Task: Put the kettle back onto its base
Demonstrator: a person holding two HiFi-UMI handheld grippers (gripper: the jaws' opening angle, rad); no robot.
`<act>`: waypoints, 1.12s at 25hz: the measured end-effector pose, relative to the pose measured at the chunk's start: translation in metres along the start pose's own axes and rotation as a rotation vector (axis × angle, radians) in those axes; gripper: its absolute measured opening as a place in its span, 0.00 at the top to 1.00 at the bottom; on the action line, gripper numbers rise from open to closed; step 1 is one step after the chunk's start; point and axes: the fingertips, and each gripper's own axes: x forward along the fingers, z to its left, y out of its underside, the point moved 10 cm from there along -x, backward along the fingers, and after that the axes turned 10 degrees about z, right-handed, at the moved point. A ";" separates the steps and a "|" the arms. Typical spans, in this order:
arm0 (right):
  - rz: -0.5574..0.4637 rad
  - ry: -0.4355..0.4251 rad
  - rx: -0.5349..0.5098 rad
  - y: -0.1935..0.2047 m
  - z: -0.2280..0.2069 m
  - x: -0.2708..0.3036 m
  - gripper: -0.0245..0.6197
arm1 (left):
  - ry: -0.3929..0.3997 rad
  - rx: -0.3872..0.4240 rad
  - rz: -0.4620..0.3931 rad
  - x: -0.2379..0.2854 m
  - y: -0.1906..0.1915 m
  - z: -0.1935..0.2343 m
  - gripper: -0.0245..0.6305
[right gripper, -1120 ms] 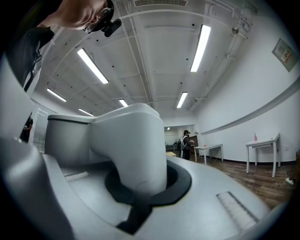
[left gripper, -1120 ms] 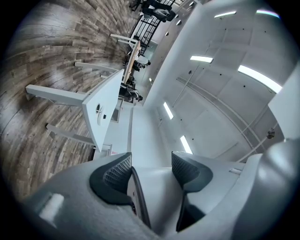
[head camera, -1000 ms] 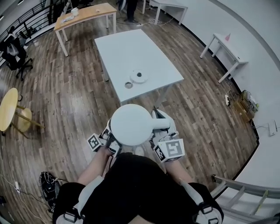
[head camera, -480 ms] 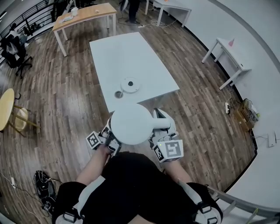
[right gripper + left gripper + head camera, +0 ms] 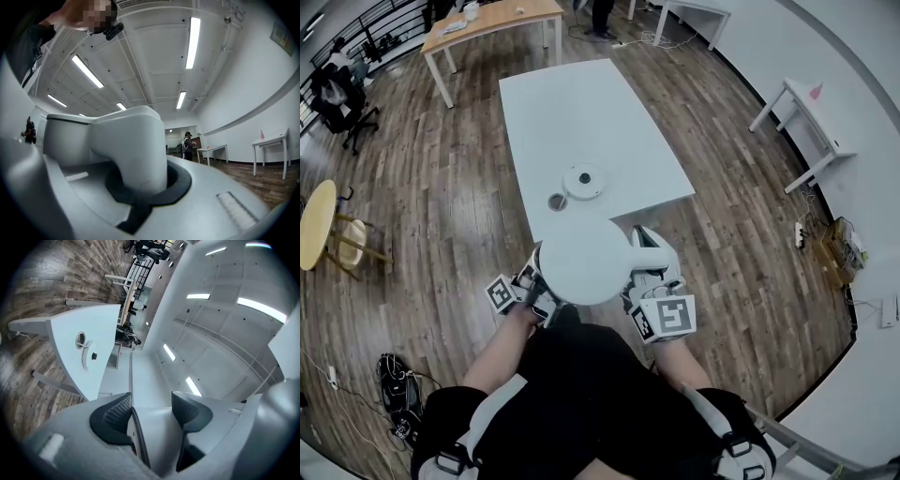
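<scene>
A white kettle [image 5: 581, 260] hangs in front of the person's body, seen from above in the head view. My left gripper [image 5: 542, 281] is at its left side; in the left gripper view the dark pads [image 5: 115, 414] sit on either side of the kettle's white body [image 5: 154, 437]. My right gripper [image 5: 639, 267] is shut on the kettle's handle [image 5: 126, 136], which fills the gap between its jaws. The round white base [image 5: 584, 180] lies near the front edge of the white table [image 5: 581, 103], just beyond the kettle, and shows as a disc, the base [image 5: 88, 355], in the left gripper view.
A small round ring [image 5: 557, 202] lies on the table beside the base. A wooden table [image 5: 492, 19] stands behind, a round yellow table [image 5: 317, 220] at the left, a white desk [image 5: 811, 122] at the right. A dark bag [image 5: 398, 380] lies on the wood floor.
Both grippers have carried the kettle forward toward the white table; the table's front edge and the base now lie closer to the kettle. The grips have not changed.
</scene>
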 end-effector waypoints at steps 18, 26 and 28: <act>0.004 0.112 -0.023 -0.005 -0.050 0.100 0.95 | 0.028 -0.042 0.044 0.088 -0.080 0.049 0.56; 0.012 0.119 -0.017 -0.007 -0.065 0.161 0.95 | 0.023 -0.062 0.034 0.118 -0.130 0.063 0.56; 0.010 0.116 -0.014 -0.008 -0.065 0.175 0.95 | 0.023 -0.058 0.035 0.121 -0.144 0.065 0.56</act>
